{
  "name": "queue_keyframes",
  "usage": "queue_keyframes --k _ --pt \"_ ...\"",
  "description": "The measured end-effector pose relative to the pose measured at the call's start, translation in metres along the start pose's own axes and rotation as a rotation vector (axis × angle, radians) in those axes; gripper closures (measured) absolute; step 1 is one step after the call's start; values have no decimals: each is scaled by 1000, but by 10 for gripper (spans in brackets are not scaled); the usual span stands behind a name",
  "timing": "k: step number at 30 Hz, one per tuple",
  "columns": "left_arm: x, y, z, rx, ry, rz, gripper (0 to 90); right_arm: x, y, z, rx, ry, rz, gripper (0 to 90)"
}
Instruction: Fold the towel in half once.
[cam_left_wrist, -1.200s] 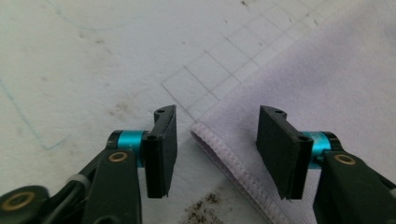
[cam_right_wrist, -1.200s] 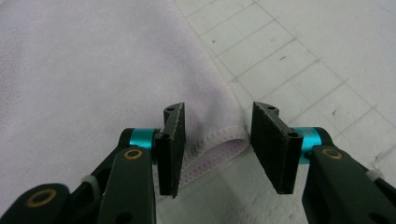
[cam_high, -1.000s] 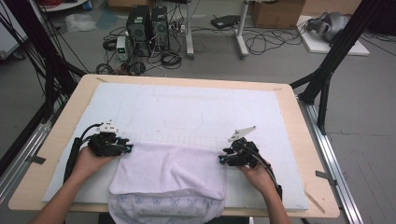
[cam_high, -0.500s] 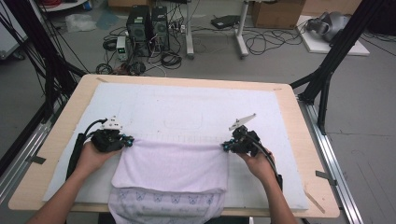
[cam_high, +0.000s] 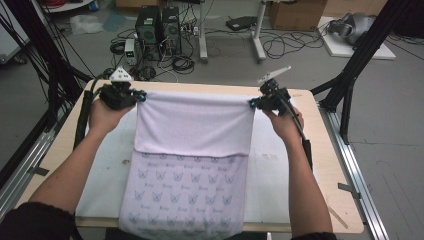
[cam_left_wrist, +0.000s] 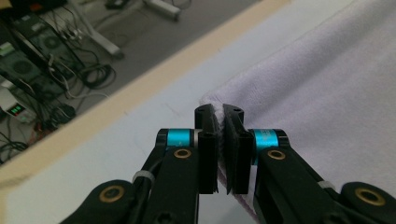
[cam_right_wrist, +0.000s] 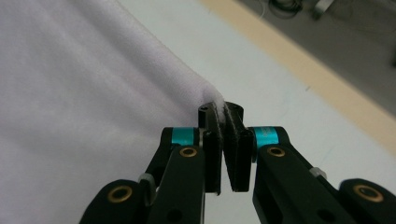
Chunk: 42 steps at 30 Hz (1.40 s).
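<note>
Pinching one far corner each, the left claw (cam_high: 141, 96) and right claw (cam_high: 251, 103) hold the lavender towel (cam_high: 192, 150) stretched taut between them. It lies along the middle of the surface (cam_high: 332, 165), its near end overhanging the edge; gripping both corners likely keeps it flat for spreading.

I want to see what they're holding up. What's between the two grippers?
A towel stretches from the left gripper to the right gripper, each pinching a corner, seen in the high view.
</note>
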<state>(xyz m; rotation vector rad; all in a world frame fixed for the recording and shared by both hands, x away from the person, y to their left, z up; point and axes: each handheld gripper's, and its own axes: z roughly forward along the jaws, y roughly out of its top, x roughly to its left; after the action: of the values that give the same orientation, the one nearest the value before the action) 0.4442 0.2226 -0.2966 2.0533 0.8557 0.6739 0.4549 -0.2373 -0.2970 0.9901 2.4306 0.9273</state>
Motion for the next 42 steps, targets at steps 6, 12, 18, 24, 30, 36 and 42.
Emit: queue_keyframes --k 6,12,18,24,30,36,42 --pt "10 -9 12 41 20 -54 658 -10 15 3 -66 4 53 679" --pt "6 -55 14 73 -37 -104 619 8 -20 28 -39 93 65 616" --pt "-13 -84 4 46 -104 -100 589 31 -52 35 -22 164 60 561" --pt "-36 -112 -9 55 -149 -60 580 61 -78 33 -11 194 13 538" --pt "-51 -137 -15 55 -192 -51 580 81 -100 32 14 206 -19 532" --pt "-62 -153 -13 61 -247 -41 574 88 -115 35 24 219 -27 526" --pt "-71 -155 -8 68 -283 -20 572 94 -115 41 62 226 -50 515"
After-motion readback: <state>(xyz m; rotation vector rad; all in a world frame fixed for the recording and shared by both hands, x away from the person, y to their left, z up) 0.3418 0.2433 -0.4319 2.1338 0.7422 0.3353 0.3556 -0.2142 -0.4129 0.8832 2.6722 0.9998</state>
